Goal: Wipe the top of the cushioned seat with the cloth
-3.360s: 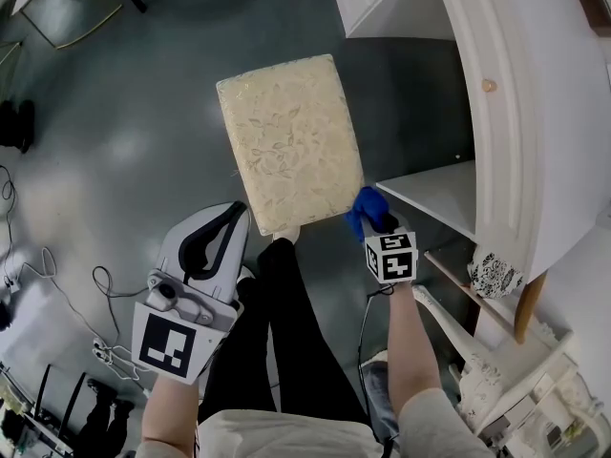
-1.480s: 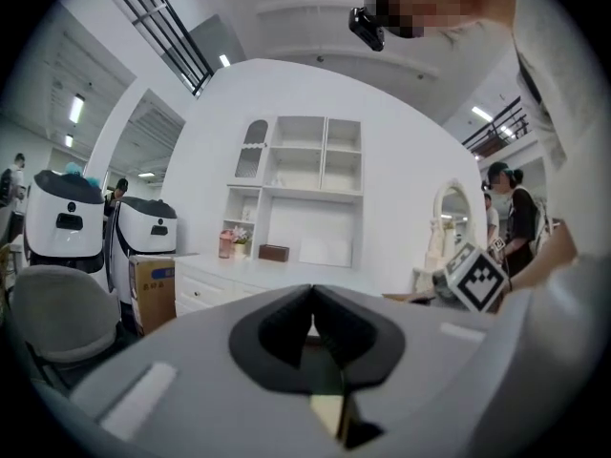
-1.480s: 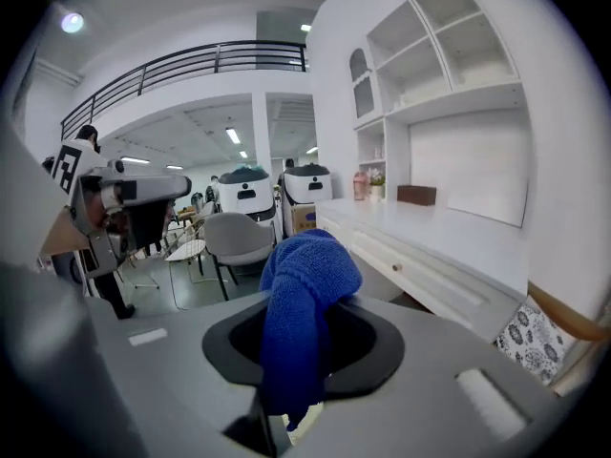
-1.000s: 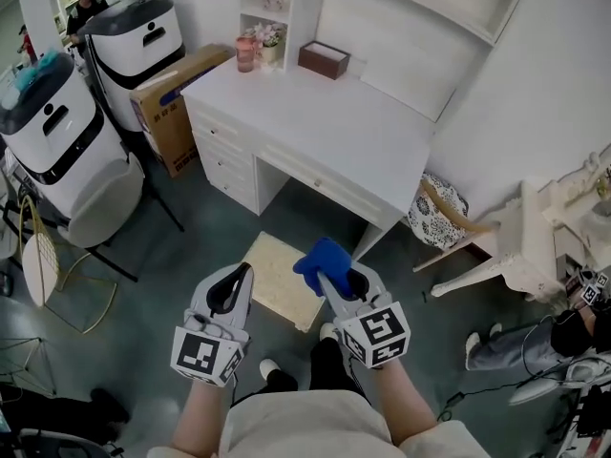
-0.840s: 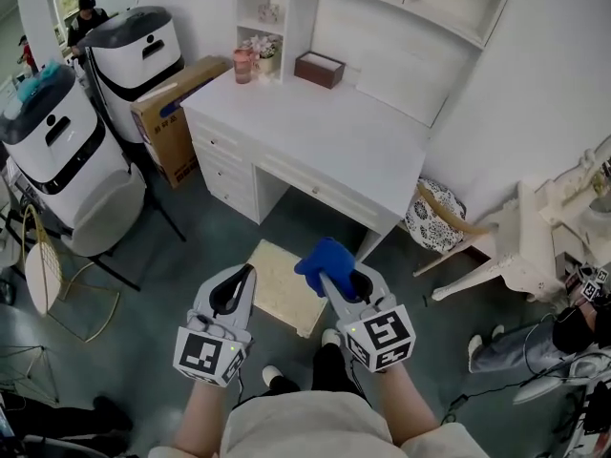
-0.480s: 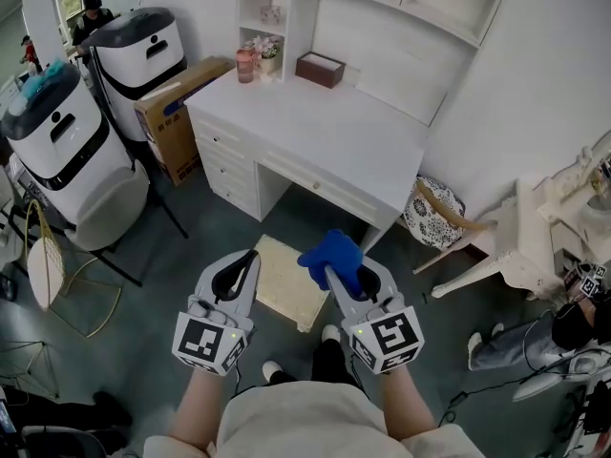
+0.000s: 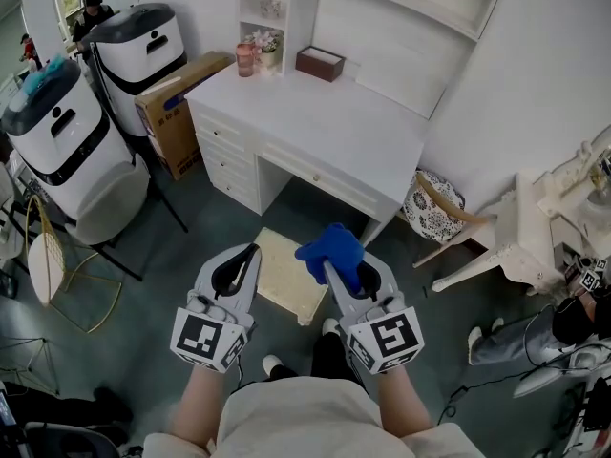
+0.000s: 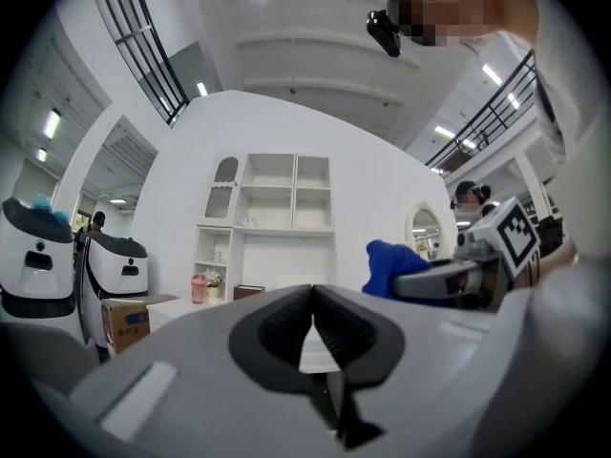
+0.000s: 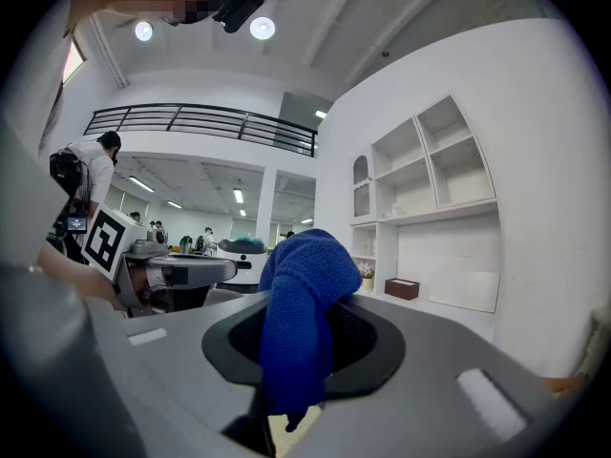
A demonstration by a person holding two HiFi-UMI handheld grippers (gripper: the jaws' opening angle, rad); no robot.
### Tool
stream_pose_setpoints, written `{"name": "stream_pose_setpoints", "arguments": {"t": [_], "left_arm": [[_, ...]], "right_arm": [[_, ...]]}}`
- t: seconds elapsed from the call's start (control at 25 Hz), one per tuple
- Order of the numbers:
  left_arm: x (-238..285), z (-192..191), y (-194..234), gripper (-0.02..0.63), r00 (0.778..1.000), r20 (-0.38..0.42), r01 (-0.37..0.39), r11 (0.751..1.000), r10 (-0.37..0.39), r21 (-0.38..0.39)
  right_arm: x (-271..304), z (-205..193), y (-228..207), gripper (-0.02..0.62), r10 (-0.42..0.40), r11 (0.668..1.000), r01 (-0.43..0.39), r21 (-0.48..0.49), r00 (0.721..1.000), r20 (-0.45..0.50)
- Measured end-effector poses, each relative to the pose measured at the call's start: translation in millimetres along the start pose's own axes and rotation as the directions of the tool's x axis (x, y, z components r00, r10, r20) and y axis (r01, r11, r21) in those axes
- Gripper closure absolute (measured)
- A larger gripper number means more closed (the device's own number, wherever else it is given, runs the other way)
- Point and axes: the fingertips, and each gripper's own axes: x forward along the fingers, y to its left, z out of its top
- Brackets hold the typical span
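Note:
The cream cushioned seat [image 7: 280, 274] stands on the floor in front of the white desk [image 7: 320, 132], partly hidden behind both grippers in the head view. My right gripper [image 7: 335, 256] is raised in front of me, shut on a blue cloth [image 7: 331, 248] that bunches above its jaws; the cloth [image 9: 298, 305] fills the middle of the right gripper view. My left gripper [image 7: 250, 252] is held beside it, shut with nothing between its jaws [image 8: 312, 294]. Both point upward and forward, well above the seat.
The white desk has drawers, shelves, a pink cup [image 7: 246, 53] and a brown box [image 7: 320, 63]. Two white robot bases [image 7: 57, 141] and a cardboard box [image 7: 177, 89] stand at the left. A patterned chair [image 7: 434, 213] and white furniture [image 7: 539, 227] are at the right.
Earlier I looked straight down, with the cloth at the seat's near corner. Since then both grippers have been lifted and the view turned up to the room; over the last second they barely shift.

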Motion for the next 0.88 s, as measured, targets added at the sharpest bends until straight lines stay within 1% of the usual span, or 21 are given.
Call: {"name": "stream_pose_setpoints", "arguments": {"t": [0.12,0.32,0.88], "left_arm": [[-1.6,0.3,-1.7,0.606,1.000,0.000,-0.001,1.000,0.001,-0.001],[-2.0,1.4,-0.5,0.606,1.000,0.008,0.000,1.000,0.000,-0.029],[2.9,-3.9,3.5,0.606,1.000,-0.004,0.010,0.999,-0.011,-0.031]], "right_arm": [[-2.0,2.9,0.1,0.491,0.000,1.000,0.000,0.002,1.000,0.008],[-2.9,6.4,0.2,0.491,-0.005,1.000,0.005,-0.001,1.000,0.017],[1.2,4.9,-2.0,0.491,-0.018,1.000,0.018,-0.006,1.000,0.013]]}}
